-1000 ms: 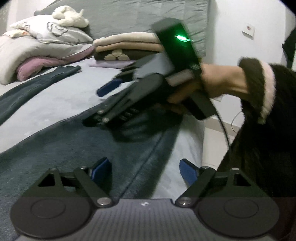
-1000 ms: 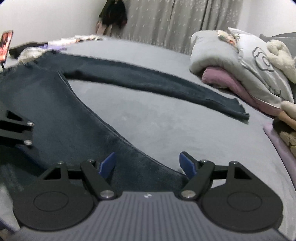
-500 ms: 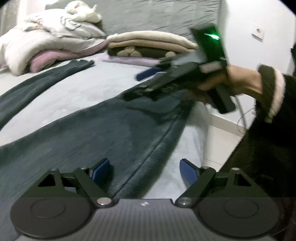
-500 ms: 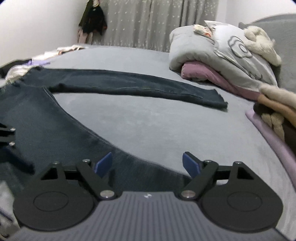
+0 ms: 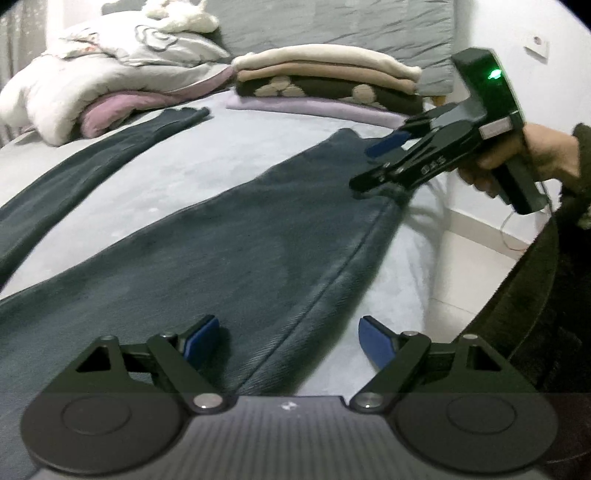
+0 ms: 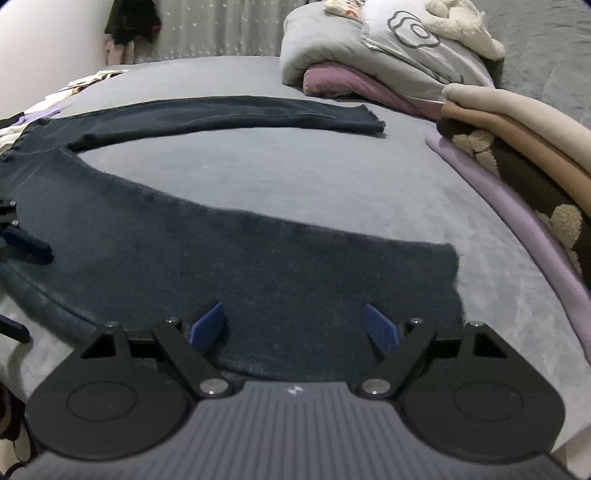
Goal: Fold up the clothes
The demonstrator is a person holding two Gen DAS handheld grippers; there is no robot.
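Dark blue jeans (image 5: 240,251) lie flat on the grey bed (image 5: 221,155), legs spread apart. The near leg (image 6: 258,258) runs under both grippers, and its hem (image 6: 443,266) lies right of my right gripper (image 6: 295,325). That gripper is open just above the denim, nothing between its pads. In the left wrist view a hand holds the right gripper (image 5: 373,164) over the leg's outer edge. My left gripper (image 5: 288,332) is open over the side seam, empty. One of its fingers (image 6: 26,243) shows at the left edge. The far leg (image 6: 240,116) stretches toward the pillows.
A stack of folded sweaters (image 5: 325,77) on a lilac cloth (image 6: 517,236) sits at the bed's head, beside a heap of bedding (image 6: 388,48). The bed's edge drops to a white floor (image 5: 461,258) on the right. A curtain (image 6: 221,29) hangs beyond the bed.
The right gripper has moved along the near leg toward its hem, away from the left gripper. The hem has come into the right wrist view. The left gripper has turned a little.
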